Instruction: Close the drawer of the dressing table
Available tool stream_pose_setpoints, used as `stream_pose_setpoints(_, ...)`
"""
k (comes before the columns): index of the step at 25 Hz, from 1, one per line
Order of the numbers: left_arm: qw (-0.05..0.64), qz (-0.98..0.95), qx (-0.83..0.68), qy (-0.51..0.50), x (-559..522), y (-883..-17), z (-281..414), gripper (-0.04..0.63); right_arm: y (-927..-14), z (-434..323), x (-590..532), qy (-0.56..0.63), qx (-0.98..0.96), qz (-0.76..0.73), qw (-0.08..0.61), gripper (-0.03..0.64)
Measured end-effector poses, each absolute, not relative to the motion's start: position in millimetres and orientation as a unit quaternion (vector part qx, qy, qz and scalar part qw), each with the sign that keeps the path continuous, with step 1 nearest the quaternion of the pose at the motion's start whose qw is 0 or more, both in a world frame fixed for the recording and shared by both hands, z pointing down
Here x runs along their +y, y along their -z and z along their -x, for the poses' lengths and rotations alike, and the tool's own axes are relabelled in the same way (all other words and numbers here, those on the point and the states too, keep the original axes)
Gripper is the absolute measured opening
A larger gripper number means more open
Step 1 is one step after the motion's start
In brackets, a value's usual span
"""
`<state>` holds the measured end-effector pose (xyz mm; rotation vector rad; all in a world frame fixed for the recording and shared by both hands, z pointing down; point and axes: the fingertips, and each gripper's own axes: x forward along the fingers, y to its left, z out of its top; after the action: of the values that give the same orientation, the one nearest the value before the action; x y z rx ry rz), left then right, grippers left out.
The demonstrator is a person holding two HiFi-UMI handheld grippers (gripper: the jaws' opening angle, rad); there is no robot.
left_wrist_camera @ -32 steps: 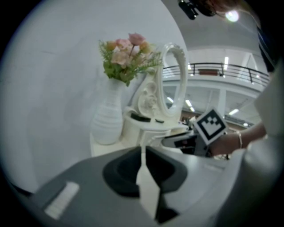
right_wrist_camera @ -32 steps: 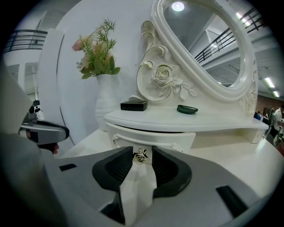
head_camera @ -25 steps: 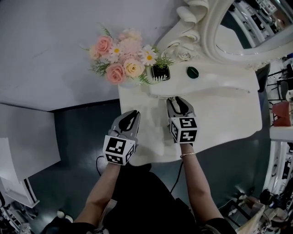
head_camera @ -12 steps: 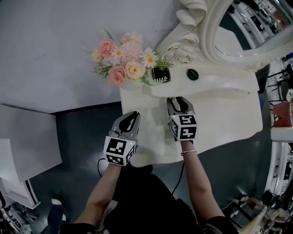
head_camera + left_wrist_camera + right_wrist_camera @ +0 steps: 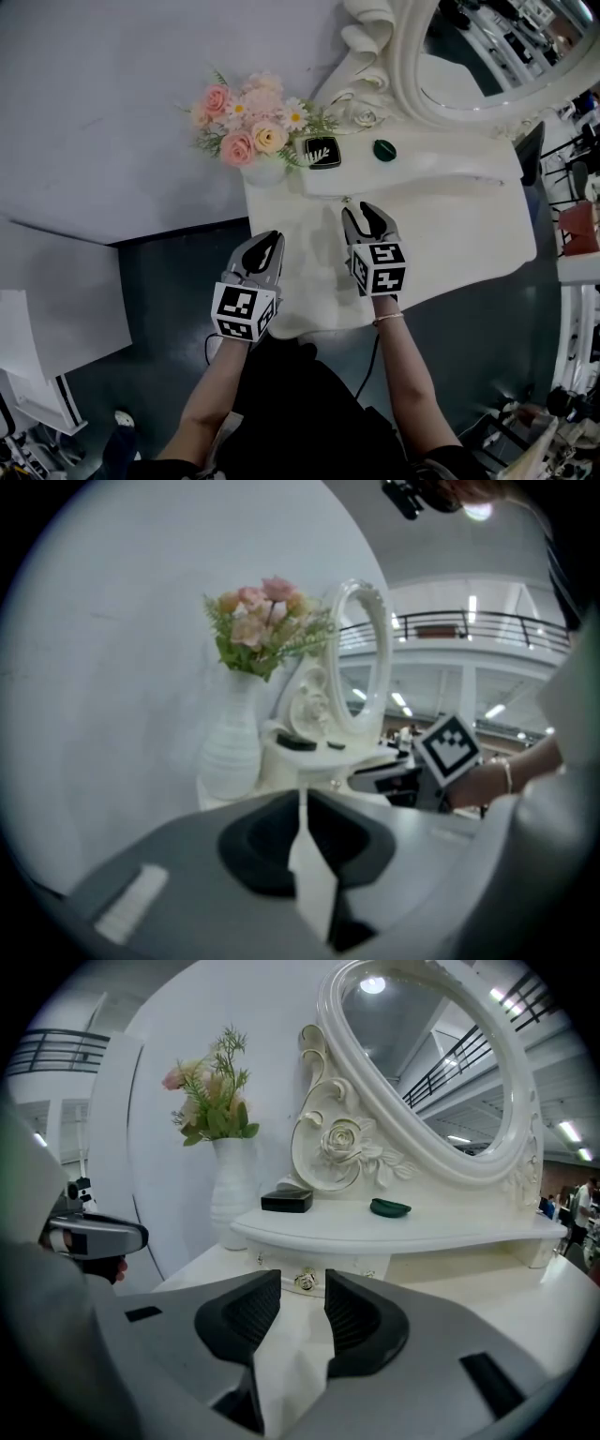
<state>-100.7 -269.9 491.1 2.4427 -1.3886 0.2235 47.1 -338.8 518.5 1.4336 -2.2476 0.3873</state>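
Observation:
The white dressing table (image 5: 450,234) carries a raised shelf (image 5: 441,167). Under the shelf's front edge sits the drawer front (image 5: 323,1272) with a small gold knob (image 5: 306,1282), pushed in below the shelf. My right gripper (image 5: 365,212) hovers over the table top just short of that knob (image 5: 347,199), jaws open with nothing between them; through the gap in the right gripper view (image 5: 302,1309) I look straight at the knob. My left gripper (image 5: 267,244) is shut and empty, held over the table's left front corner, apart from the drawer.
A white vase of pink flowers (image 5: 246,131) stands at the table's back left. A black box (image 5: 322,152) and a green dish (image 5: 384,149) lie on the shelf under the oval mirror (image 5: 450,66). A white wall lies behind; dark floor (image 5: 169,272) to the left.
The right gripper has drawn back a little from the drawer front, leaving a small gap. The left gripper has stayed in place. The head view has shifted slightly.

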Motion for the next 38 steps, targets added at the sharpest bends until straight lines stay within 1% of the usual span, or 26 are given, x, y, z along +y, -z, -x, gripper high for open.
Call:
stream_pose_setpoints(8, 0.142, -0.863, -0.478, -0.077, -251.4, -477.4, 87.8, 0.026, -491.1, -50.6, -298.2, -0.123, -0.819, -0.526, 0.195, 0.124)
stream_pose_setpoints(17, 0.127, -0.870, -0.469, -0.085, -224.6, -470.3, 70.9, 0.018, -474.5, -58.7, -246.0, -0.125, -0.817, -0.537, 0.170, 0.105)
stream_pose_setpoints(38, 0.106, -0.883, -0.447, -0.092, -182.6, -454.6, 38.6, 0.008, -437.4, -93.9, -154.8, -0.115, -0.801, -0.578, 0.108, 0.021)
